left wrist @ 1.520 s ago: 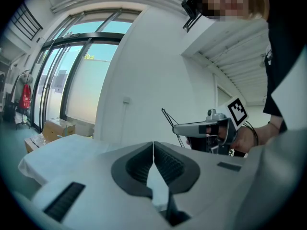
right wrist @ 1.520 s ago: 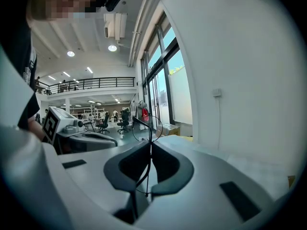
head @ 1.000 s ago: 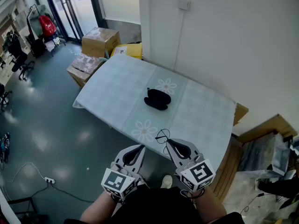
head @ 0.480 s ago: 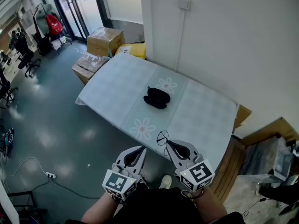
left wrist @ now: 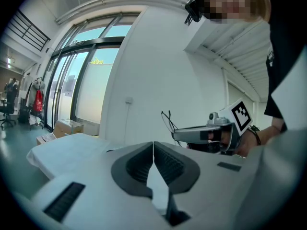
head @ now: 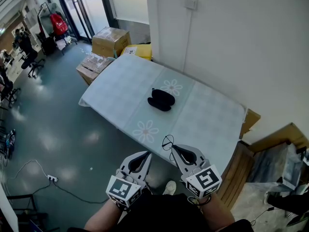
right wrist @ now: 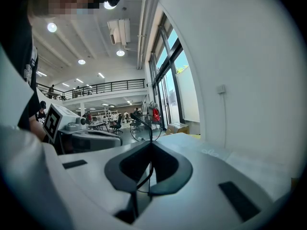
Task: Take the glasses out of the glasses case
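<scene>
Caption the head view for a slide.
Right tongs hold the glasses clear of the black case lying on the flowered tablecloth.

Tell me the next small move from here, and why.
Probably move the right gripper forward and set the glasses on the table beside the black glasses case: its jaws grip the wire frame near the table's front edge, well apart from the case.

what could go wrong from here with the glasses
1. The right gripper pinches the glasses by one thin wire part, with the lenses sticking out past the fingers. They could swing, slip or bend.
2. They hang in the air by the near edge of the table, away from the glasses case. A drop might land on the hard floor rather than the table.
</scene>
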